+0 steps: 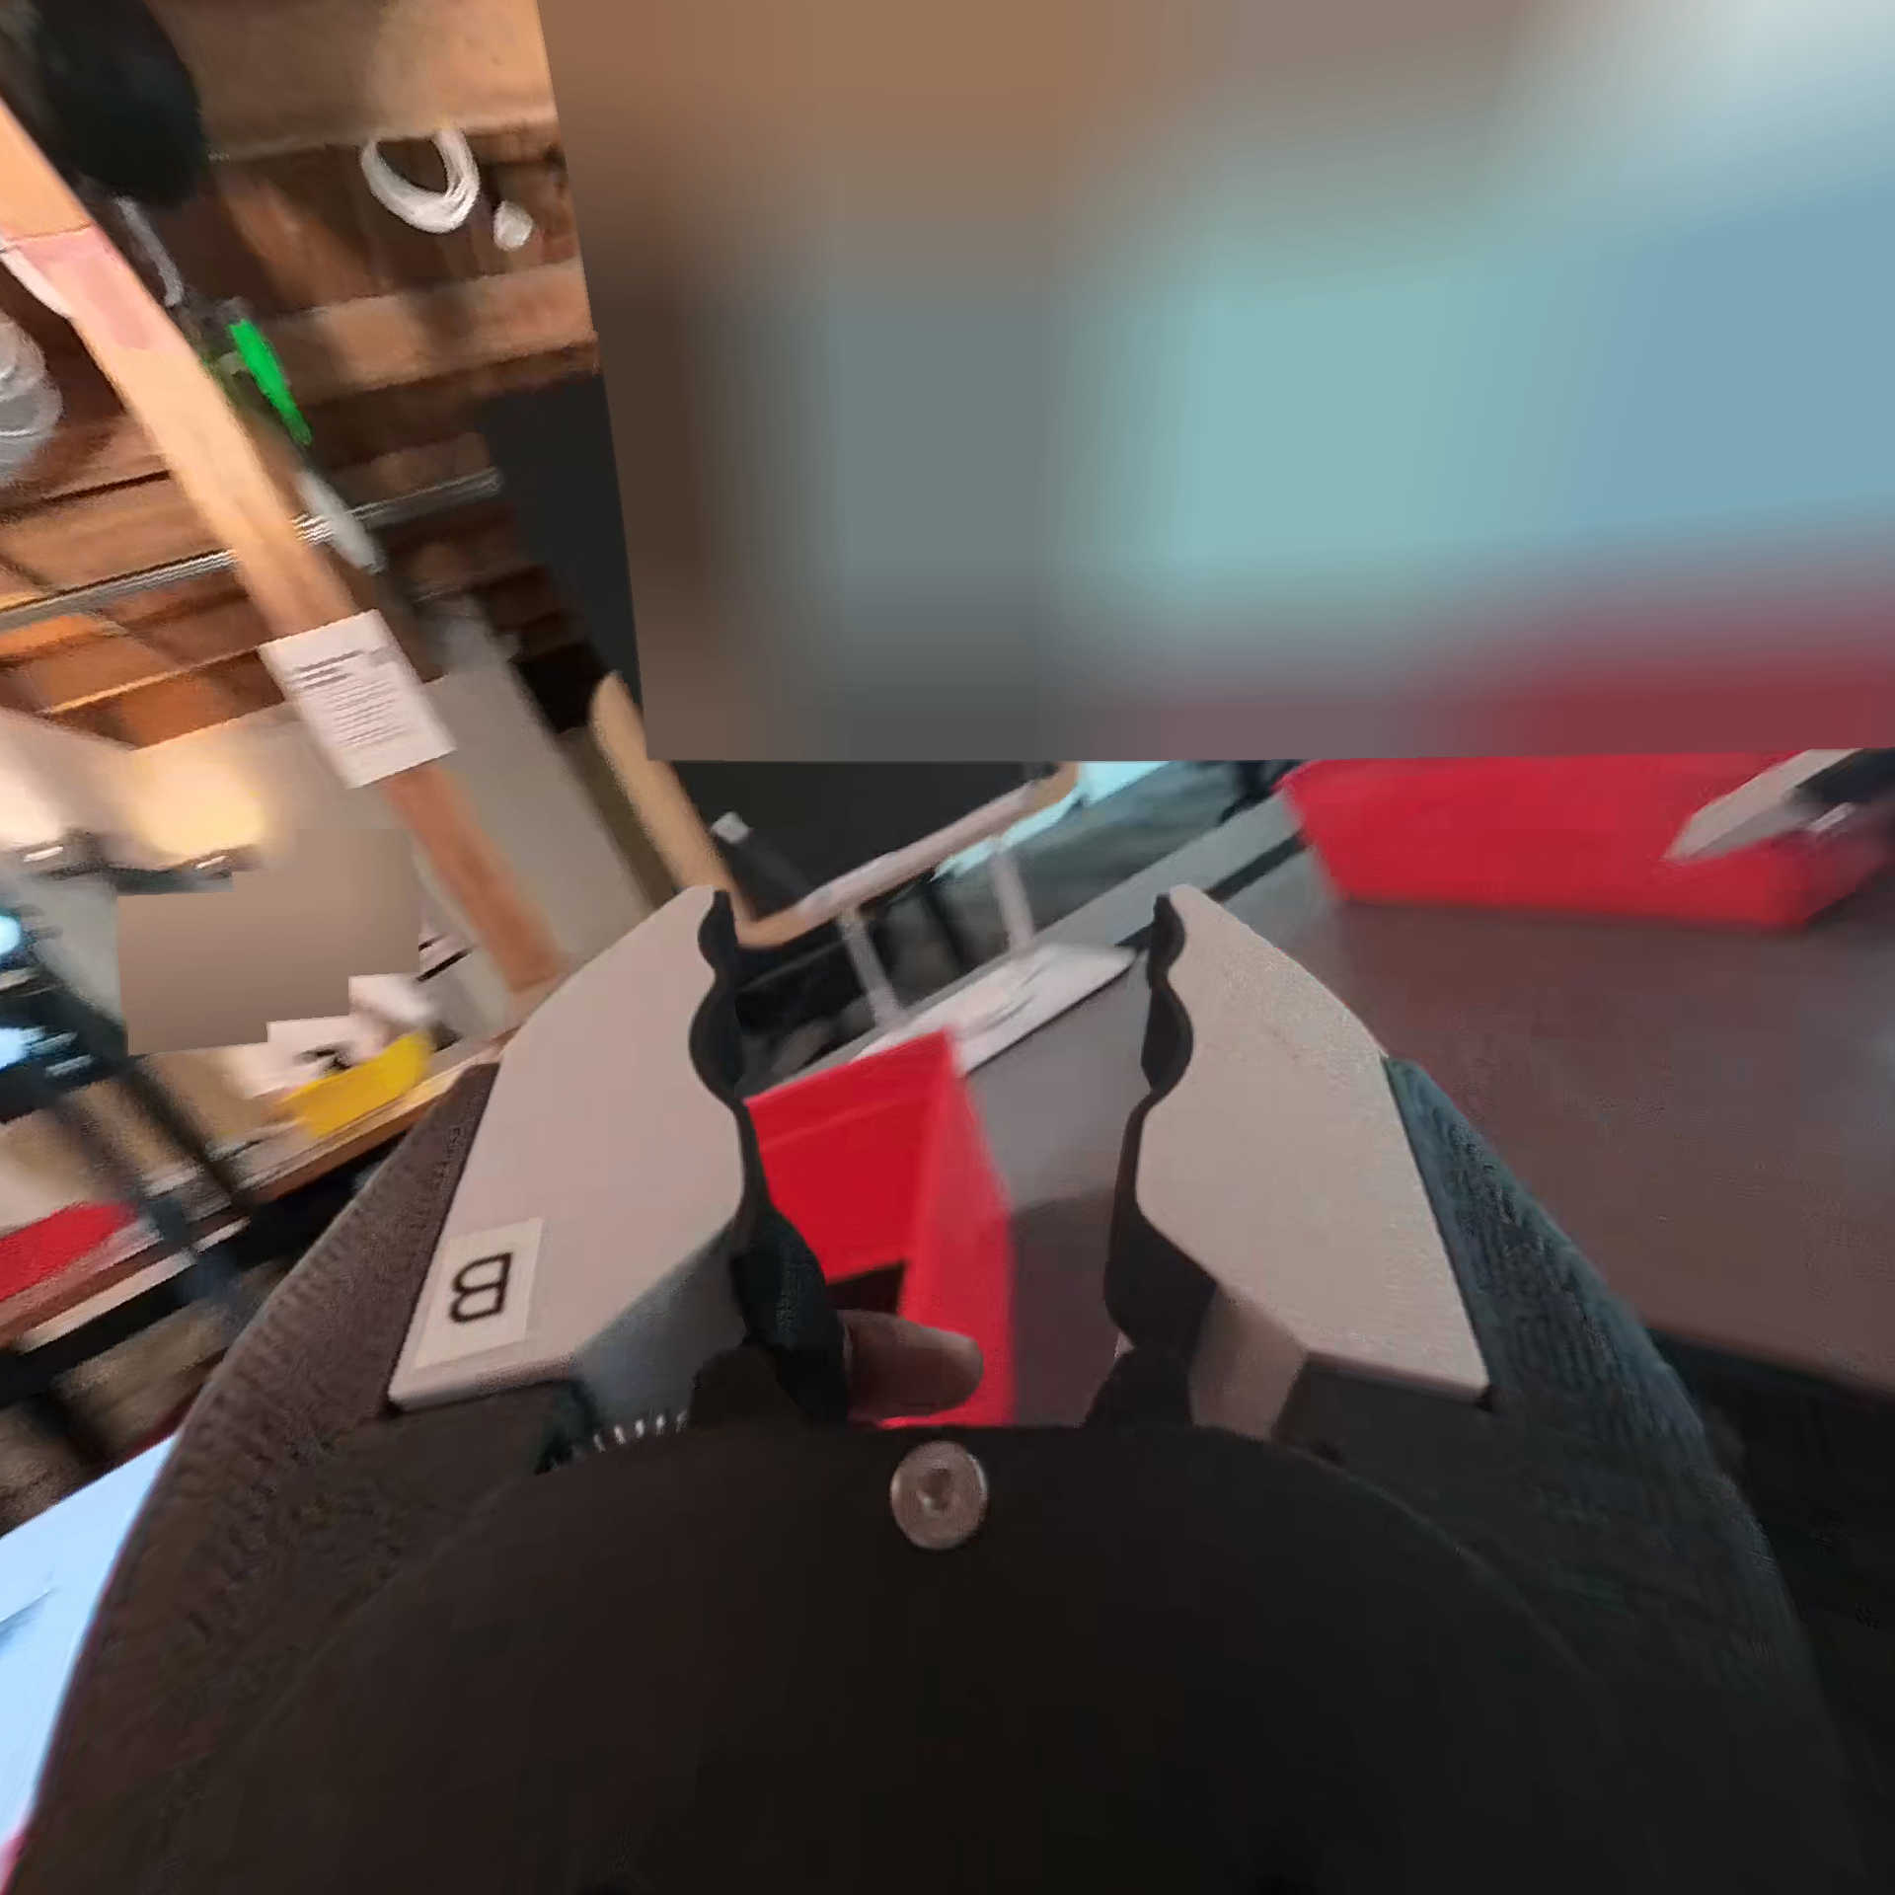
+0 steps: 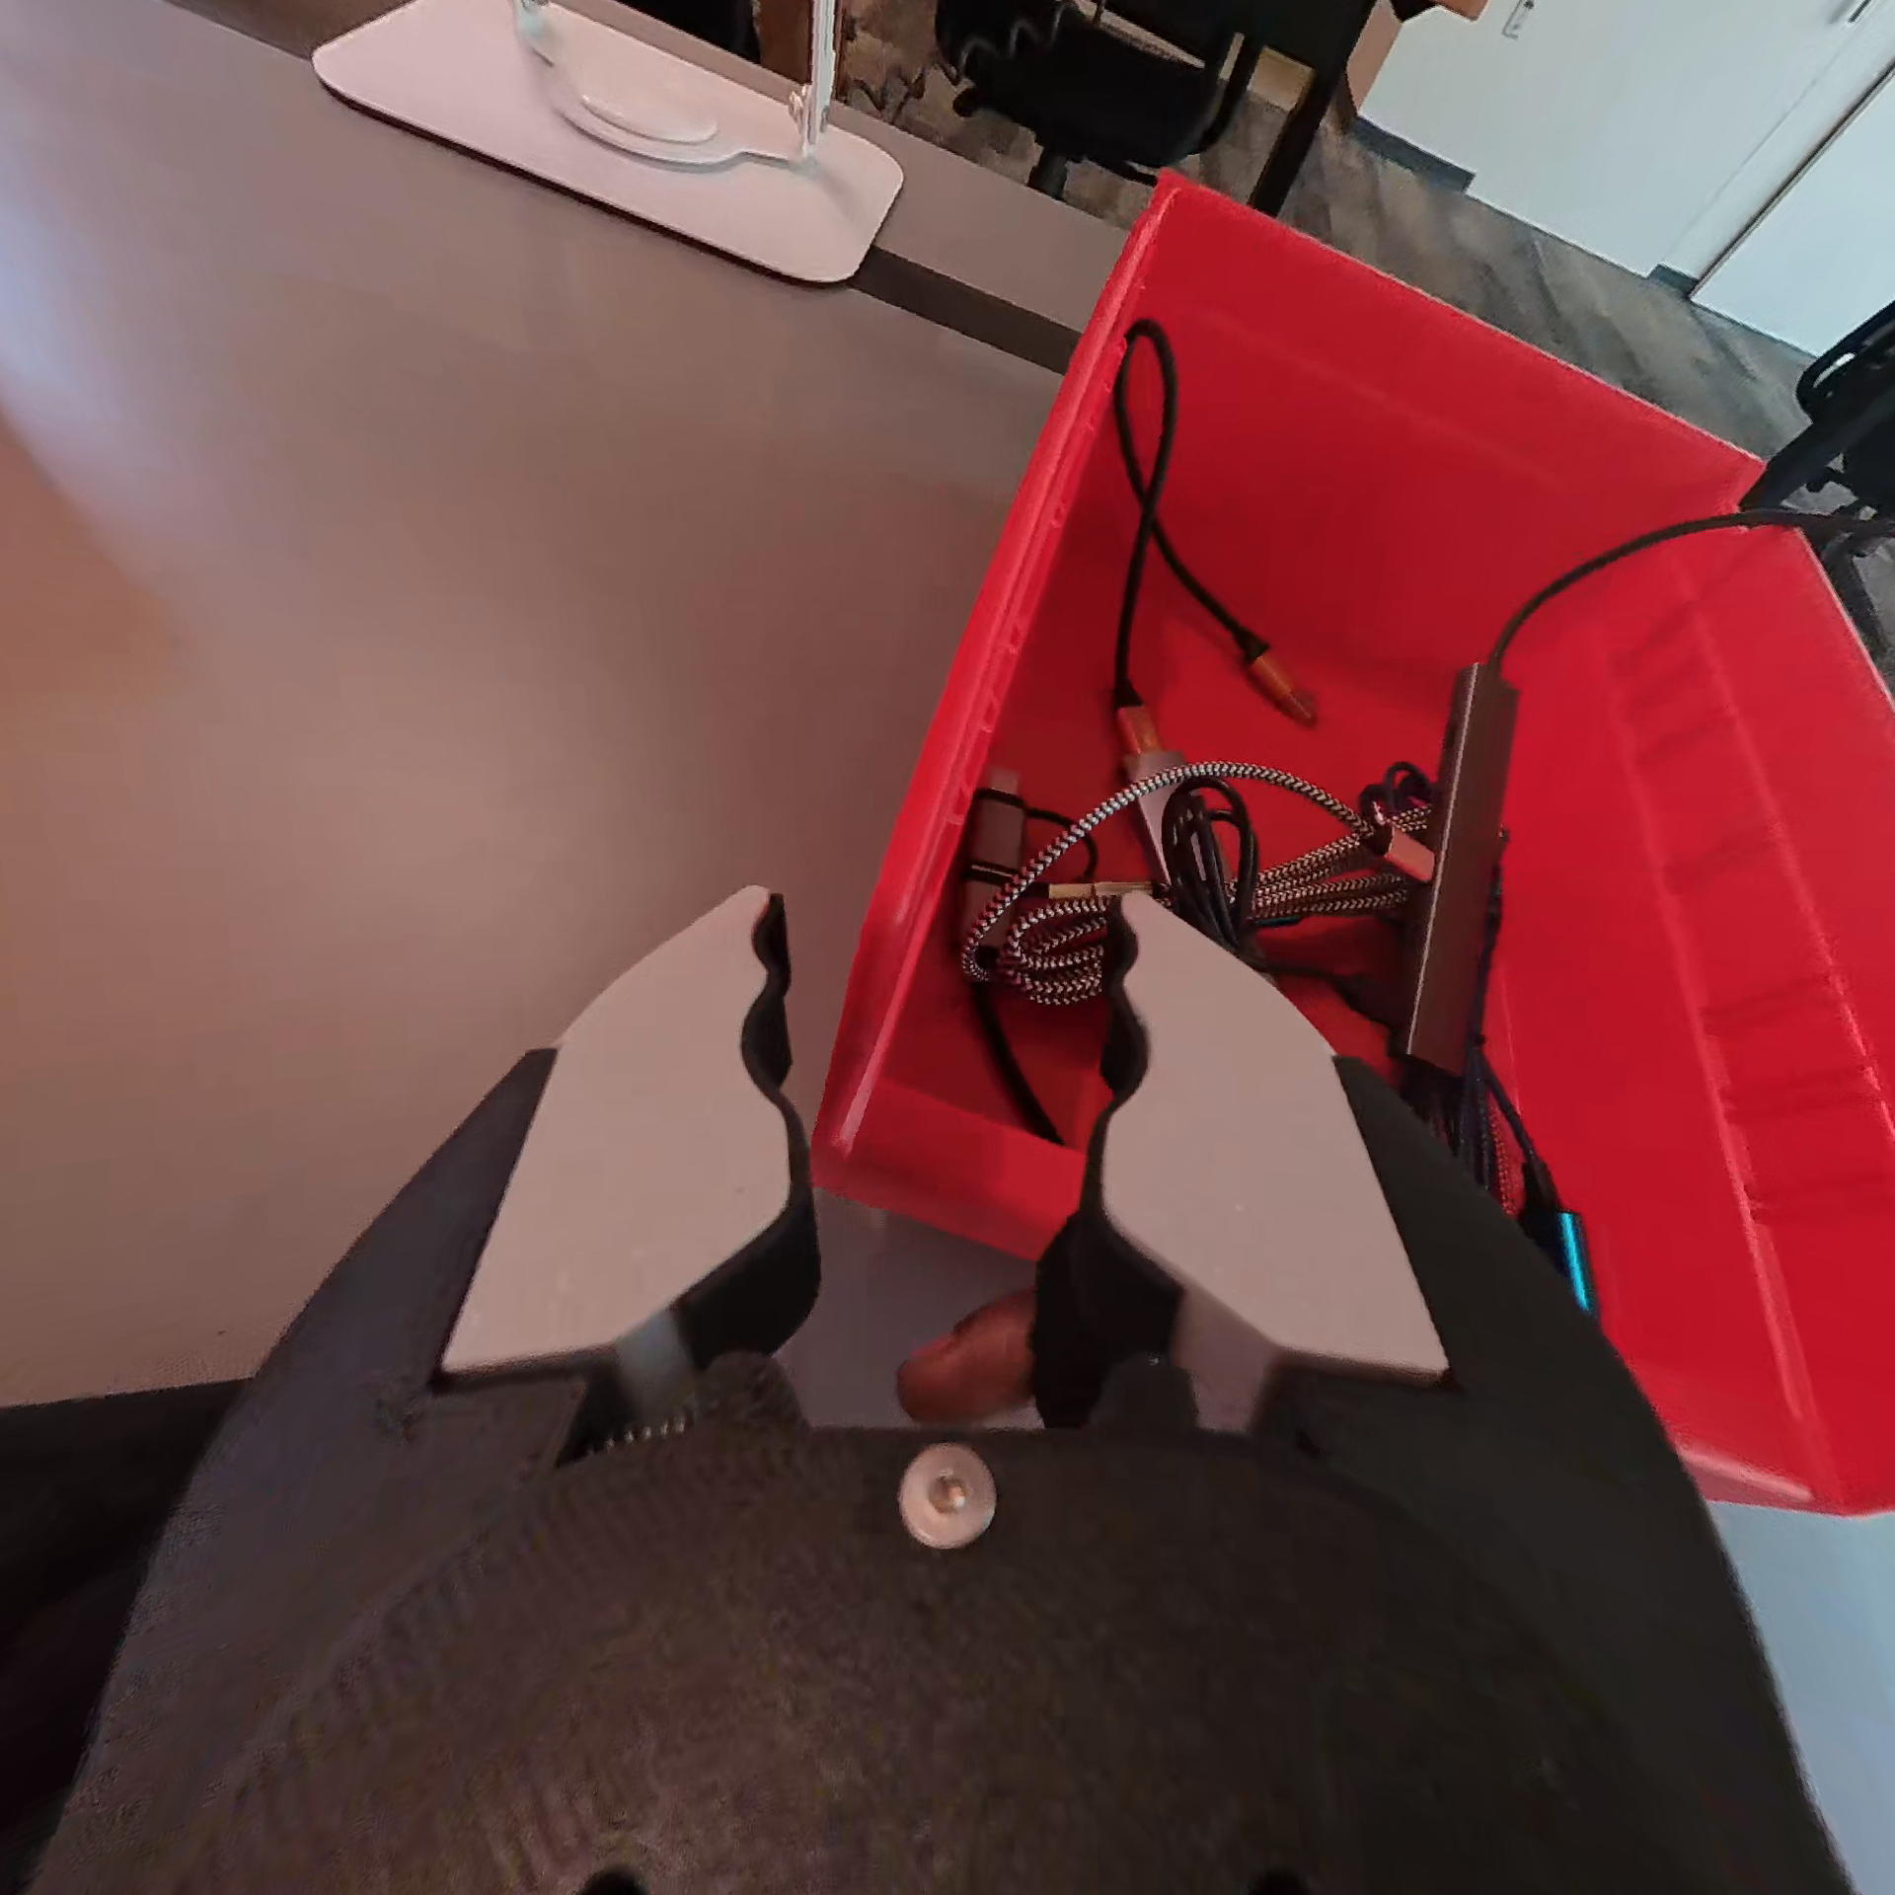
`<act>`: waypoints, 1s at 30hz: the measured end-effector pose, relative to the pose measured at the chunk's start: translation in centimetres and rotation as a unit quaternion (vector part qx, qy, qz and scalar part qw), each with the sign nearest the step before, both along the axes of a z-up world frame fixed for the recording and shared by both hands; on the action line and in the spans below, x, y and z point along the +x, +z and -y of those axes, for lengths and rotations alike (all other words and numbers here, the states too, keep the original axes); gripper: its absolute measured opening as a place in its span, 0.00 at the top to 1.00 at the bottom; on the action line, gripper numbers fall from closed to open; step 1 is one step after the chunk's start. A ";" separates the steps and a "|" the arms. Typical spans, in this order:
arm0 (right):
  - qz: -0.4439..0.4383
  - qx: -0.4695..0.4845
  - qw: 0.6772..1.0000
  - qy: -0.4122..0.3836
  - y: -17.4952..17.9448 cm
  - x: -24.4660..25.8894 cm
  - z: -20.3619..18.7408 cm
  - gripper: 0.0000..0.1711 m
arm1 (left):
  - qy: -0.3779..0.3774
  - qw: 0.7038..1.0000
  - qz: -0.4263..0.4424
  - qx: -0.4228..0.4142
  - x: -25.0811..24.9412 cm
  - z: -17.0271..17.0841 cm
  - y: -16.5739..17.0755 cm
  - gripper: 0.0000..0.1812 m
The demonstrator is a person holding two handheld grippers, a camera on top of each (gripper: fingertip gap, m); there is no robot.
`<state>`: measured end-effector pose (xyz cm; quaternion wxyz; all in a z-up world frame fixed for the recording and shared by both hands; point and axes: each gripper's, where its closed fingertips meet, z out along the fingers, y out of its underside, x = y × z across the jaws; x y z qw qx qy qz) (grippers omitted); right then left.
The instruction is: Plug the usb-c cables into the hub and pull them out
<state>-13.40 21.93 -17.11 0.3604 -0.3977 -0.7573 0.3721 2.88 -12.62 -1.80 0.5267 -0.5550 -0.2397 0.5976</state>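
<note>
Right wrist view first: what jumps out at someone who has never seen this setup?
The bright red bin on the brown table, to the right of the open right gripper. Inside it lies a tangle of braided cables beside a slim grey hub leaning against the bin's wall. In the blurry left wrist view, the left gripper is open too, above another red box.
</note>
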 end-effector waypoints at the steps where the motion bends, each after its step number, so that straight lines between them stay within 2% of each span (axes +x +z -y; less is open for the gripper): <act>1: 0.000 0.000 1.000 0.001 0.0 -0.1 0.0 0.67 | 0.035 0.999 0.019 -0.018 0.1 1.8 -0.5 0.57; 4: 0.003 0.003 1.000 0.008 -0.2 -0.2 0.4 0.71 | 0.102 0.987 0.120 -0.026 -0.2 6.9 -4.1 0.54; 8: 0.001 0.024 1.000 0.015 -0.3 -0.6 1.0 0.81 | 0.079 0.962 0.259 0.031 -1.7 8.4 -10.5 0.55; 10: 0.012 0.035 0.999 0.017 -0.6 -0.8 1.3 0.85 | 0.077 0.956 0.284 0.014 -2.5 8.2 -12.8 0.69; 11: 0.008 0.047 0.999 0.011 -0.6 -1.0 1.2 0.89 | 0.054 0.959 0.279 0.008 -2.7 7.3 -13.1 0.80; 12: 0.002 0.062 0.998 0.009 -0.5 -1.2 1.1 0.92 | 0.041 0.959 0.280 0.011 -2.9 6.6 -13.3 0.97; 20: 0.010 0.126 0.991 0.040 -0.6 -0.6 3.7 0.91 | 0.118 0.953 0.273 0.062 -4.3 7.0 -13.4 0.97; 30: 0.019 0.079 0.986 0.148 -0.4 4.2 14.5 0.90 | 0.245 0.932 0.264 0.053 -3.6 10.1 -13.3 0.97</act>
